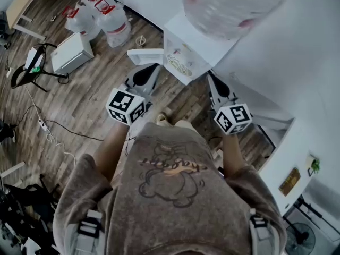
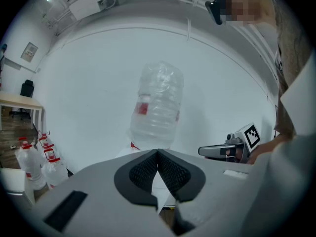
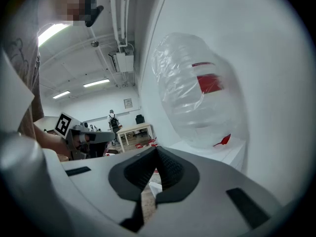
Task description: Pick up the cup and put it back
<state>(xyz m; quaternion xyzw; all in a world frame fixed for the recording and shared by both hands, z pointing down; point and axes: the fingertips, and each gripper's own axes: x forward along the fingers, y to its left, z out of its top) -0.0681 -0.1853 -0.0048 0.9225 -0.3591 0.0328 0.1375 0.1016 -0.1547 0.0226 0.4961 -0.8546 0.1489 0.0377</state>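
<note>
No cup shows in any view. A white water dispenser [image 1: 197, 48] stands against the wall and carries a large clear bottle [image 1: 234, 7] with a red label. My left gripper [image 1: 153, 67] is shut and empty, pointing at the dispenser's left front. My right gripper [image 1: 210, 75] is also shut and empty, at the dispenser's right front. In the left gripper view the shut jaws [image 2: 158, 152] sit below the bottle [image 2: 158, 107], with the right gripper [image 2: 217, 151] beside them. The right gripper view has its own jaws [image 3: 157, 148] meeting in front of the bottle [image 3: 197, 93].
Several spare water bottles [image 1: 101, 15] stand on the wooden floor at the far left, beside a white box [image 1: 71, 52] and a black stand [image 1: 32, 70]. A small round object [image 1: 141, 40] lies near the dispenser. A white cabinet [image 1: 297, 158] is at my right.
</note>
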